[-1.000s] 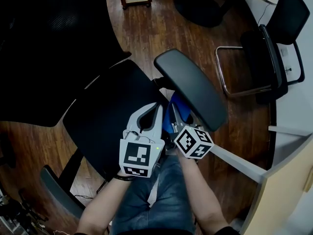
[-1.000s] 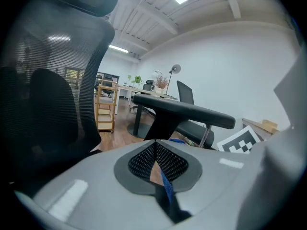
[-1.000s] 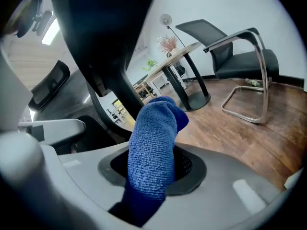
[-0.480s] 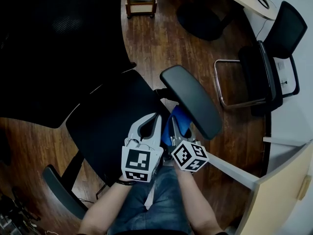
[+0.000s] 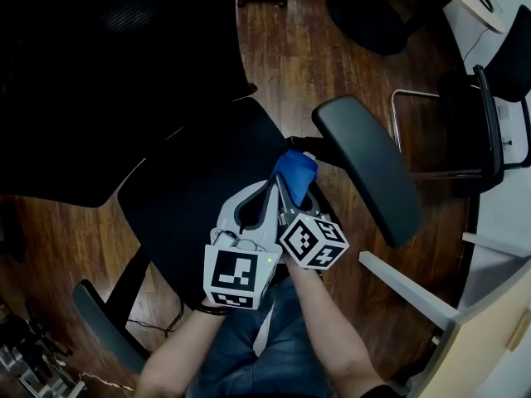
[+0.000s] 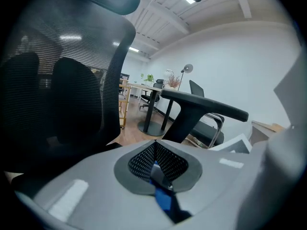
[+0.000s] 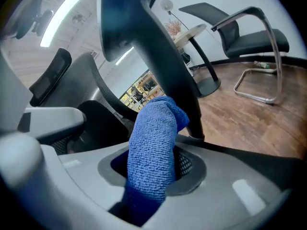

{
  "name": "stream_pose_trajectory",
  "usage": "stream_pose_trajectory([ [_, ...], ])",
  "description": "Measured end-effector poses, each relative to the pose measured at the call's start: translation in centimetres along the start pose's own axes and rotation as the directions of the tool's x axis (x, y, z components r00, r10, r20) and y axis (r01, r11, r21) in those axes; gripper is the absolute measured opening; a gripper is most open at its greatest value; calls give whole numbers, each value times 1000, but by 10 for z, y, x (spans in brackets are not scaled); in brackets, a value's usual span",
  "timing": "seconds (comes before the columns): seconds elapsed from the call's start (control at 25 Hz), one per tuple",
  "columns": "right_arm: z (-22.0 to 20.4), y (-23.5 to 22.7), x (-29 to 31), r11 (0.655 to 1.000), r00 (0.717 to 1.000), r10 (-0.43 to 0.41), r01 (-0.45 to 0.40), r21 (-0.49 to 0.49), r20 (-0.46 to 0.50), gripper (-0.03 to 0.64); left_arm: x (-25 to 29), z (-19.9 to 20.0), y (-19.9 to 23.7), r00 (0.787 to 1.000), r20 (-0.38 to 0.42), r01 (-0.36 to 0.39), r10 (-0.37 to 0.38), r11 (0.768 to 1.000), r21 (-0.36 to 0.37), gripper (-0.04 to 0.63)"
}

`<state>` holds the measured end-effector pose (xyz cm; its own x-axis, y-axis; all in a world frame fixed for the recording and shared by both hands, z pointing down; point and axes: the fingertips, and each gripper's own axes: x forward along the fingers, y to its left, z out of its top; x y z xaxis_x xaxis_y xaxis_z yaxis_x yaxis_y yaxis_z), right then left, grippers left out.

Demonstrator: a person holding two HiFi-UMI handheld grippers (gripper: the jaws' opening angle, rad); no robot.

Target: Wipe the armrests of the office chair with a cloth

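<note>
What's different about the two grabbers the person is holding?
The right gripper is shut on a blue cloth; the left gripper is shut too, but looks empty. The right gripper points at the post under the armrest, while the left gripper sits over the chair seat. Both are pale grey and held close together, side by side.

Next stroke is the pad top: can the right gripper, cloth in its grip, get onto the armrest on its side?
Probably yes. The right gripper is shut on the blue cloth beside the armrest's post, inboard of the pad; the pad top is bare, so lifting over its edge looks free.
</note>
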<state>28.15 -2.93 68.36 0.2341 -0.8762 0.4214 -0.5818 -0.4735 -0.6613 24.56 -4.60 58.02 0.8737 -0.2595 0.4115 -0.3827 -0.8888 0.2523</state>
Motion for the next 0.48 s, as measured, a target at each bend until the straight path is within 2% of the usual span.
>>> stream_pose_trajectory([
  [0.12, 3, 4, 25, 999, 1000, 31, -31, 33, 7, 141, -1, -1, 11, 1000, -7, -12, 13, 1000, 14, 3],
  [0.28, 12, -2, 45, 998, 999, 16, -18, 67, 30, 141, -1, -1, 20, 1000, -14, -20, 20, 999, 26, 3],
  [0.48, 35, 9, 38, 999, 998, 36, -37, 12, 58, 141, -2, -1, 20, 999, -17, -32, 32, 999, 12, 3],
])
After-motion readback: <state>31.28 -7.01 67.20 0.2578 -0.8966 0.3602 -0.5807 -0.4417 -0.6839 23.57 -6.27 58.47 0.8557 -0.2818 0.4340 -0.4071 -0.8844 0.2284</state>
